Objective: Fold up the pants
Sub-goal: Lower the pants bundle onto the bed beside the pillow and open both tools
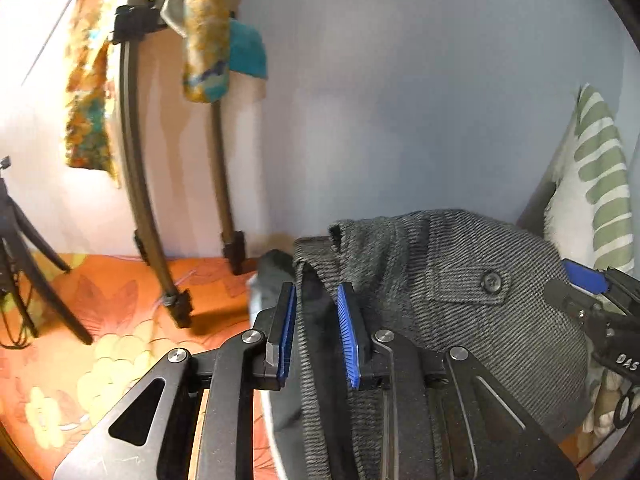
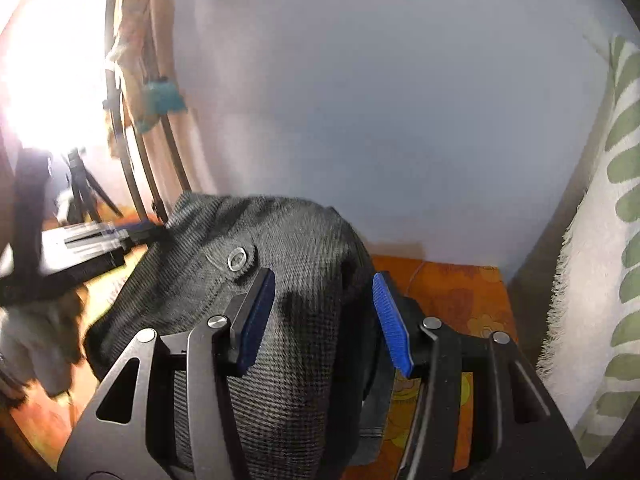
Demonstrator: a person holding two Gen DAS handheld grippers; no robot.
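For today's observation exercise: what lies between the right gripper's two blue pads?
A bunched fold of the grey pants fills the gap of the right gripper, seen in the right wrist view.

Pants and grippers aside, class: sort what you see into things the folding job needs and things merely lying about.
Needed: grey pants, left gripper, right gripper.
Lying about: striped cushion, patterned cloth on rack, tripod, floral sheet.

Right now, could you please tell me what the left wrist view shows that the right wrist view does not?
Only the left wrist view shows the left tongs astride a dark fold of the pants, and patterned cloths hanging on a rack. Only the right wrist view shows the right tongs, jaws apart over the pants' bunched edge. Both share the grey pants, their button, the orange floral sheet and the striped pillow.
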